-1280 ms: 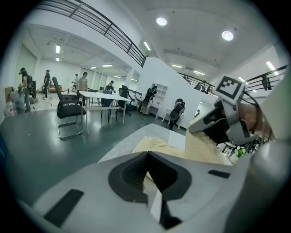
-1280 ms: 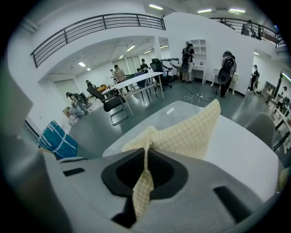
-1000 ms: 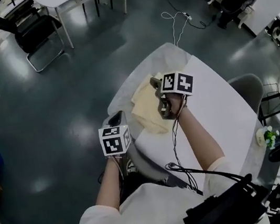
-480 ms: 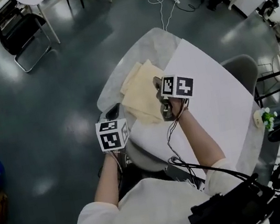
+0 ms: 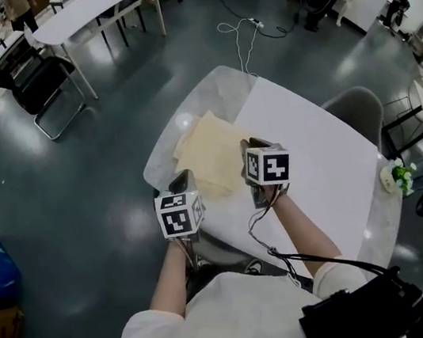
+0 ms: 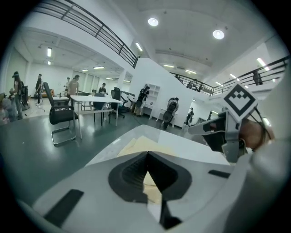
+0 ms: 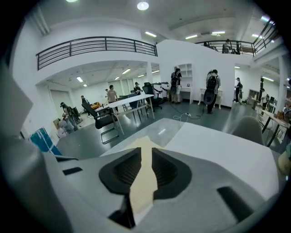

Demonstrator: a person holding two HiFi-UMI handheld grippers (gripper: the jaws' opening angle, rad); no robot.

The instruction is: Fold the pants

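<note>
Lying flat on the round white table [image 5: 318,158], the pale yellow folded pants [image 5: 207,150] sit at its far left part, their left side close along the table's curved rim. They overlap the seam between the grey marbled strip [image 5: 218,91] and the white top.

The left gripper [image 6: 148,153] has its tips together, nothing clamped. In the head view it hangs over the near left rim, just short of the pants' near corner.

The right gripper [image 7: 147,150] has jaws a narrow gap apart and closing. The pale cloth shows through the gap and the pads aren't pressing on it. It hovers at the pants' near right edge. The two grippers are side by side, not touching.

A wide stretch of white top opens right of the pants, out to the far right rim. A grey chair [image 5: 356,112] stands tight against that rim. A small flower bunch [image 5: 398,175] sits at the near right edge.

Grey floor runs broad to the left. A black chair [image 5: 37,77] and a long white table [image 5: 92,7] stand well apart from the work table. A white cable [image 5: 241,35] lies on the floor beyond the far rim.
</note>
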